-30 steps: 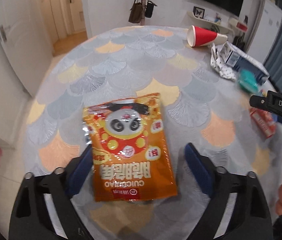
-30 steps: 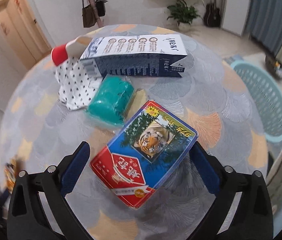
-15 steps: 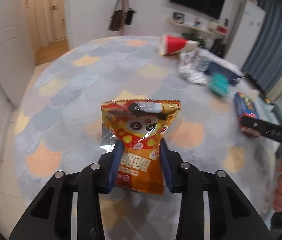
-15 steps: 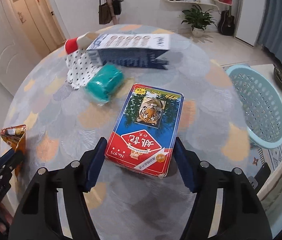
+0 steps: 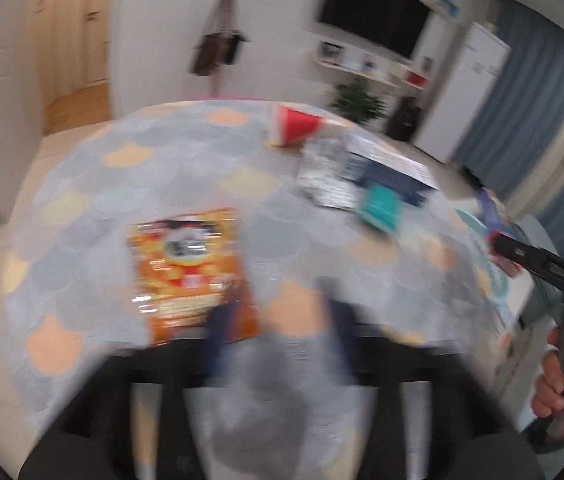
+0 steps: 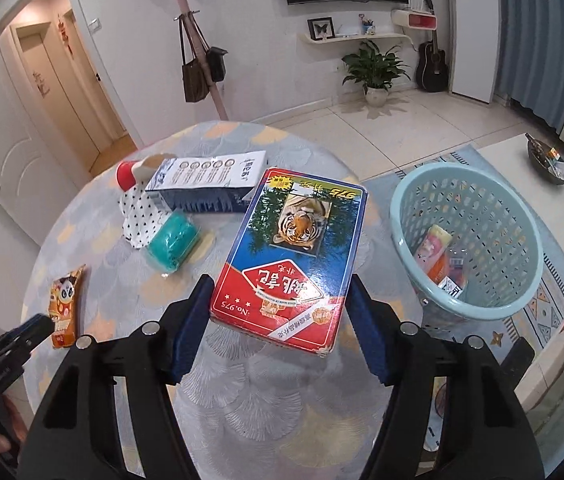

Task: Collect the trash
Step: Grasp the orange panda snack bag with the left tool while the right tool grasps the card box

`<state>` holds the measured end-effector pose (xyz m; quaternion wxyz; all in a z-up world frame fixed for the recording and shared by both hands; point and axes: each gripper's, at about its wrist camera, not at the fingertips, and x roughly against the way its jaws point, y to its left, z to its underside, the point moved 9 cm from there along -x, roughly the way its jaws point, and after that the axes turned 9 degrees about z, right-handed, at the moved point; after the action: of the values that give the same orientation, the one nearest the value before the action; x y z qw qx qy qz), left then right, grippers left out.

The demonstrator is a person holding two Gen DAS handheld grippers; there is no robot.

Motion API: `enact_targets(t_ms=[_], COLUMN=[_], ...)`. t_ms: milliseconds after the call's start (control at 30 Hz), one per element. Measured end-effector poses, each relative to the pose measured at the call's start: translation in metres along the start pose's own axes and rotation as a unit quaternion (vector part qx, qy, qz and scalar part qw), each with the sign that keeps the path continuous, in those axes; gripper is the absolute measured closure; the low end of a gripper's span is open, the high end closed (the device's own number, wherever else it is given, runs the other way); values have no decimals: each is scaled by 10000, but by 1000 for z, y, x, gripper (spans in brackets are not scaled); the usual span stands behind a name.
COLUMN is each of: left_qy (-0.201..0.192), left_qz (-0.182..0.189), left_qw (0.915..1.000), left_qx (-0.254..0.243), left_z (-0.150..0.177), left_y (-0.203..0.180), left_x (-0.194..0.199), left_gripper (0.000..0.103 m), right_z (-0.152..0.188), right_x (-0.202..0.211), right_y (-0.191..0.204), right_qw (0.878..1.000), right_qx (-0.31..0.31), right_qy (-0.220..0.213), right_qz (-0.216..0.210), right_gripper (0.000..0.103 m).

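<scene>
The right wrist view is sharp: the right gripper (image 6: 278, 322) has its jaws clamped on the near end of a tiger-print box (image 6: 294, 256), red and blue, which is lifted clear of the counter (image 6: 266, 404) and juts out toward a pale blue basket (image 6: 478, 304) on the floor at the right. Only this view looks into the basket — a few wrappers and a bottle lie at its bottom. It also shows a milk carton (image 6: 206, 184) lying on its side, a teal roll (image 6: 172, 242) just beside it, a dotted paper (image 6: 140, 220) and a red cup (image 6: 130, 174) behind the carton.

The left wrist view is heavily blurred. The left gripper (image 5: 278, 332) has its jaws opening, and nothing sits between them — the orange snack bag (image 5: 190, 272) lies on the counter ahead and left of them, its lower corner overlapped by one jaw in the picture; whether they touch cannot be told. The right view shows that same bag at its far left. At the left view's right edge, a hand (image 5: 562, 380) grips the other tool's handle.
</scene>
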<state>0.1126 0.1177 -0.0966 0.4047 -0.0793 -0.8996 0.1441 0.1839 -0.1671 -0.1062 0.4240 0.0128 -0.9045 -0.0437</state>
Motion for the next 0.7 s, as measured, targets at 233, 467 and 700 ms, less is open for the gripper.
enact_targets(t_ms=[233, 467, 700], left_qy=[725, 845, 499], left_qz=[-294, -1014, -157], left_qw=[9961, 9912, 9984], left_qx=[403, 38, 223], left_z=[9, 1, -16], left_y=[23, 35, 26], left_x=[-36, -51, -33], left_gripper=[25, 66, 98], right_z=[5, 6, -5], right_x=[-9, -10, -3], right_y=[0, -11, -33], right_qw=[9997, 9996, 9992], right_qx=[-66, -141, -315], right_qy=[131, 115, -46], right_qz=[-173, -195, -226], right_gripper=[40, 40, 40])
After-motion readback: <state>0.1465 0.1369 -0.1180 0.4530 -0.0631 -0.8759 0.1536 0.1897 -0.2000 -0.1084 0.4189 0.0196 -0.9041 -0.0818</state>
